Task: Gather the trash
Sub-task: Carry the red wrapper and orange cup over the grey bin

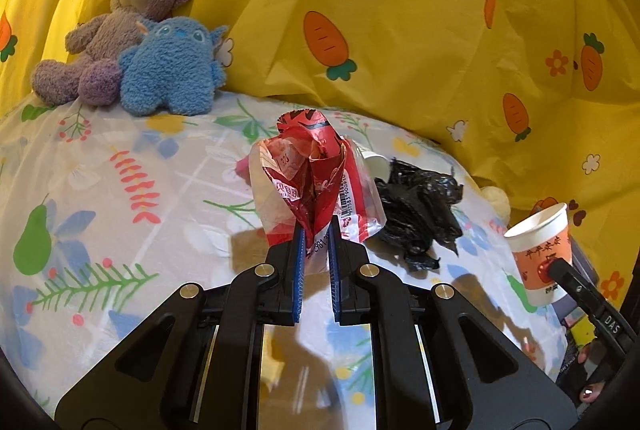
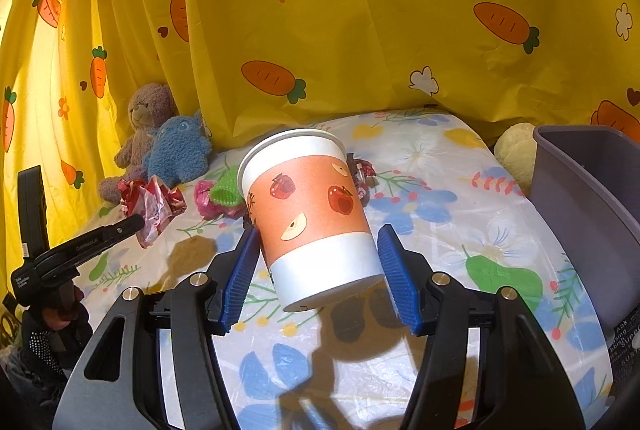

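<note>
The left gripper (image 1: 318, 230) pinches a crumpled red wrapper (image 1: 316, 173), lifted clear of the flowered tablecloth (image 1: 120, 189). Just behind it lie a black plastic bag (image 1: 420, 209) and a tipped white cup (image 1: 374, 161). The right gripper (image 2: 320, 250) clamps an apple-printed paper cup (image 2: 308, 213), tilted, above the cloth. Near it, to the right, stands a grey bin (image 2: 584, 197). Against the yellow carrot curtain (image 1: 400, 29) sit a teddy bear (image 1: 120, 29) and a blue plush toy (image 1: 176, 69).
</note>
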